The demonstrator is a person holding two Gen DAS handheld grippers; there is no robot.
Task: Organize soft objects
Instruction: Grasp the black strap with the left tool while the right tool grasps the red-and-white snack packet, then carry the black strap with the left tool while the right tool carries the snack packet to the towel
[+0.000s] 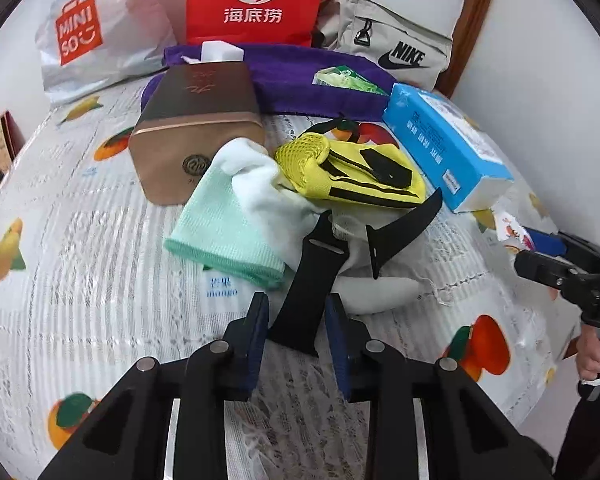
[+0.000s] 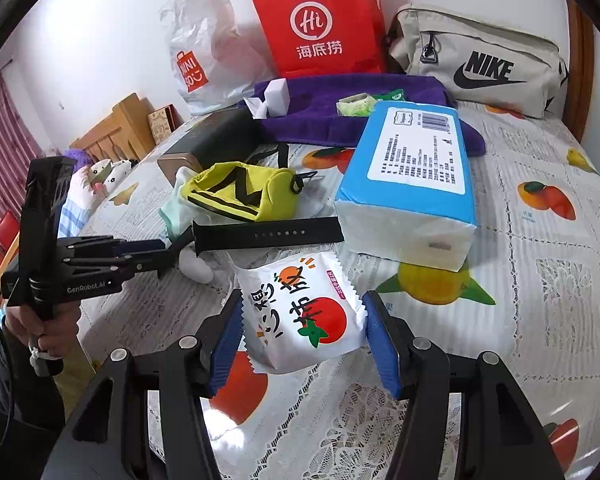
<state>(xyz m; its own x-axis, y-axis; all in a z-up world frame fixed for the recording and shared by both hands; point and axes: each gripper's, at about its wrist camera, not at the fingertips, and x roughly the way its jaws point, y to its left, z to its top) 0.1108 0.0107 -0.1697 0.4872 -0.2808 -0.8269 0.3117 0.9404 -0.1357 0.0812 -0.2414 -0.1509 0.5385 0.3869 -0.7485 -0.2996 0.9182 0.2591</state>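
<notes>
My left gripper point(image 1: 296, 322) is open, its fingers on either side of the near end of a black watch strap point(image 1: 304, 288) that lies across a white cloth point(image 1: 276, 196) and a mint green cloth point(image 1: 224, 224). A yellow mesh pouch point(image 1: 352, 172) lies behind them. My right gripper point(image 2: 302, 332) is open around a white snack packet point(image 2: 304, 316) with tomato print; the pads stand at its two sides. The strap point(image 2: 268, 234), the pouch point(image 2: 240, 192) and the left gripper point(image 2: 156, 258) also show in the right wrist view.
A bronze box point(image 1: 196, 128), a blue tissue pack point(image 1: 444, 148), a purple towel point(image 1: 296, 76), a red paper bag point(image 1: 256, 0), a white plastic bag point(image 1: 92, 36) and a beige Nike bag point(image 1: 392, 48) stand on the fruit-print tablecloth point(image 1: 80, 240).
</notes>
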